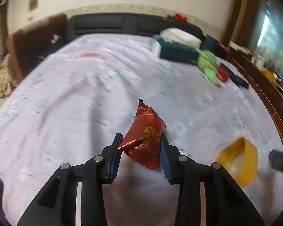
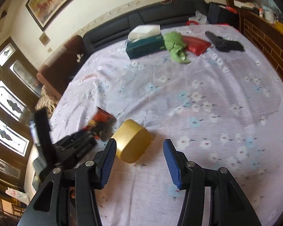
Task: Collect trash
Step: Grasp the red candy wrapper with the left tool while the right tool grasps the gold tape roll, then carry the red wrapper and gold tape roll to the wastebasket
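The left tongs (image 1: 141, 141) are pinching a red snack wrapper (image 1: 146, 133), its crinkled body caught between the blue pads and its long axis running up and away from them, the serrated top end standing free above the flowered bed sheet (image 1: 66, 98). Off to the right of those tongs, well apart but within easy reach, sits a small yellow tub (image 1: 239, 162), tipped so its open mouth and pale inside face the left camera; that looks like where the wrapper is meant to go, so the coming move turns on carrying it rightward and over that mouth. The right tongs (image 2: 139, 150) stand spread with nothing between them, and the tub (image 2: 132, 141) lies just ahead of them, nearer their left pad, so the right hand is the closer one to steady it. The right view shows only the tub's closed side and base, never its opening, but it does show the left tongs (image 2: 96, 131) as a dark blur with the wrapper (image 2: 101, 118) beside the tub. At the far end of the bed lie a tissue box (image 2: 145, 44), a green cloth (image 2: 174, 44), a red packet (image 2: 196, 45) and a black object (image 2: 224, 42), all sharper there than in the left view.
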